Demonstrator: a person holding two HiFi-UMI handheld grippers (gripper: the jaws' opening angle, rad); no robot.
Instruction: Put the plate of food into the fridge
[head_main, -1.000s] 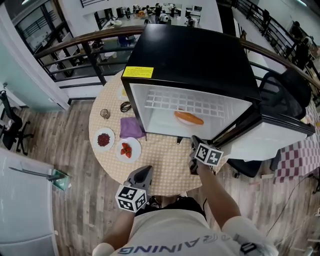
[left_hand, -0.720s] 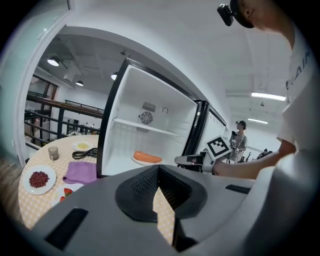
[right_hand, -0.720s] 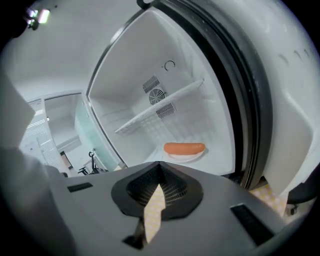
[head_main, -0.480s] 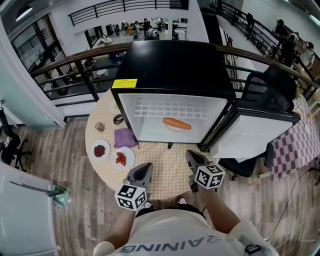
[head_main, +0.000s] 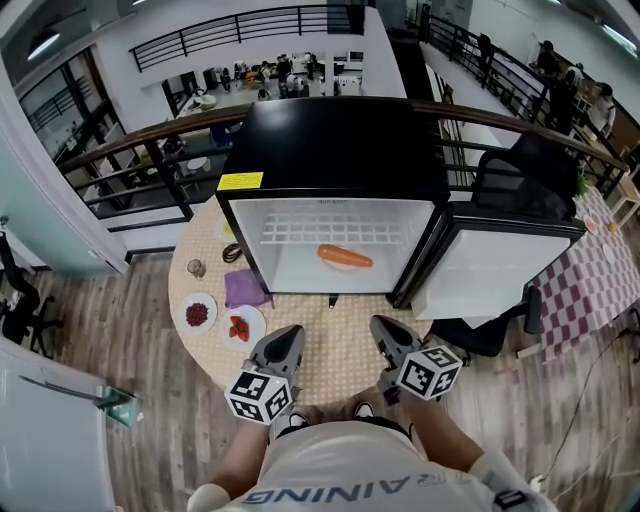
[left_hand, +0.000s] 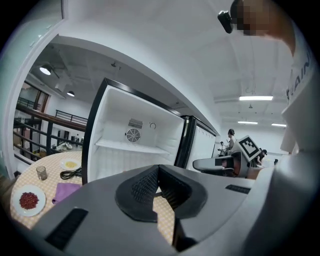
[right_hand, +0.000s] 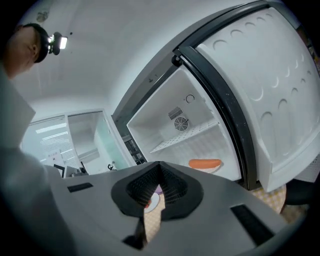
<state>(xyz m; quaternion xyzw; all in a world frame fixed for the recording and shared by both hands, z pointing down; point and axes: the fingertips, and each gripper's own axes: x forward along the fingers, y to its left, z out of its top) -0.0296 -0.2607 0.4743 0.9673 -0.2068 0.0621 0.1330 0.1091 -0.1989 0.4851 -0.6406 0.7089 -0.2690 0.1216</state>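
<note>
Orange-topped plate (right_hand: 208, 169) lies inside fridge (head_main: 330, 150), well beyond right tool (head_main: 380, 326).

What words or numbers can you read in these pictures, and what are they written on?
"AINING": on the person's white shirt; the start of the word is hidden.
Yellow label on top of the black fridge: print too small to read.
Marker cubes: black and white square patterns only, no words.
</note>
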